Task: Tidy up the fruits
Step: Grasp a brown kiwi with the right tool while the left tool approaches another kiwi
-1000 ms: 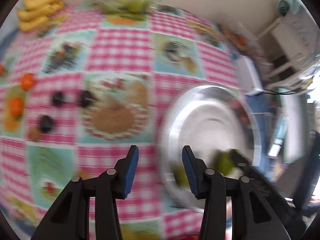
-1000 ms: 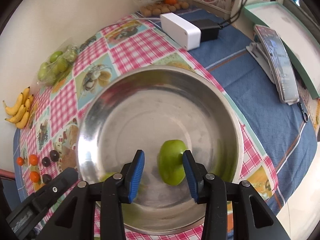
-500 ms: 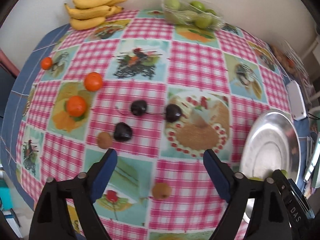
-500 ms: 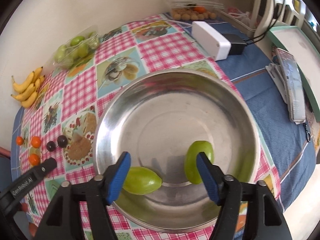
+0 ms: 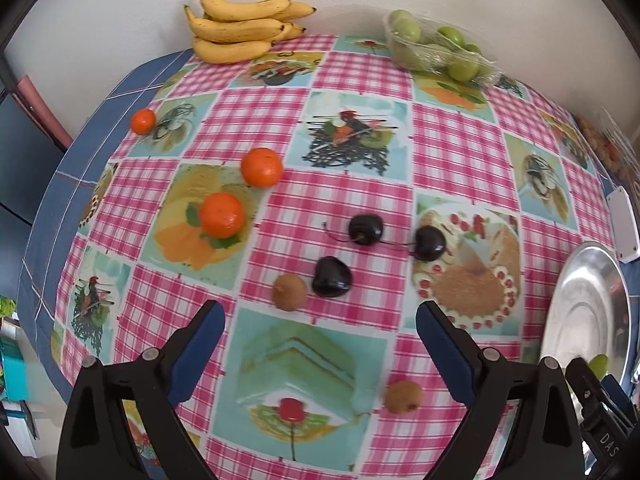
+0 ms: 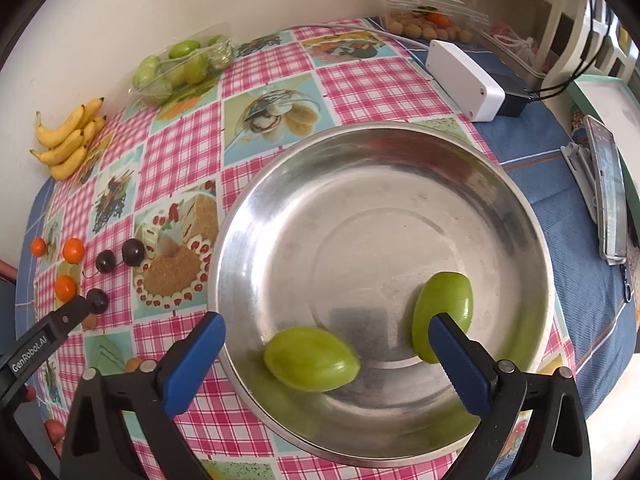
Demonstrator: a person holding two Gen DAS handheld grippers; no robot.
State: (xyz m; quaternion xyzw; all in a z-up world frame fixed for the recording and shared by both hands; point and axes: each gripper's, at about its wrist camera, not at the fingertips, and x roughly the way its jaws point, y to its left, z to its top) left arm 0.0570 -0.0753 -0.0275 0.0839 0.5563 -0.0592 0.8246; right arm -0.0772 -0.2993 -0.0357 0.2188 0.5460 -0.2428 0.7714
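My right gripper (image 6: 326, 328) hangs over the steel bowl (image 6: 360, 132), its jaws opening wide. Two green fruits lie loose in the bowl: one (image 6: 312, 358) between the fingers and untouched, the other (image 6: 442, 312) just behind the right fingertip. My left gripper (image 5: 320, 320) is over the checked tablecloth, jaws opening too, with nothing between them. Just beyond its fingertips lie three dark cherries (image 5: 332, 276) and a small brown fruit (image 5: 289, 298). A second brown fruit (image 5: 403, 397) sits between the fingers lower down. Further left are three oranges (image 5: 221, 215).
Bananas (image 5: 240, 30) and a wrapped tray of green fruits (image 5: 436, 54) stand at the far edge by the wall. A white box (image 6: 464, 80), a black adapter with cables and a clip device (image 6: 608, 196) lie on the blue cloth right of the bowl.
My right gripper let go of the green fruit, which now lies in the bowl. My left gripper swung left from the bowl to the cherries and spread its jaws.
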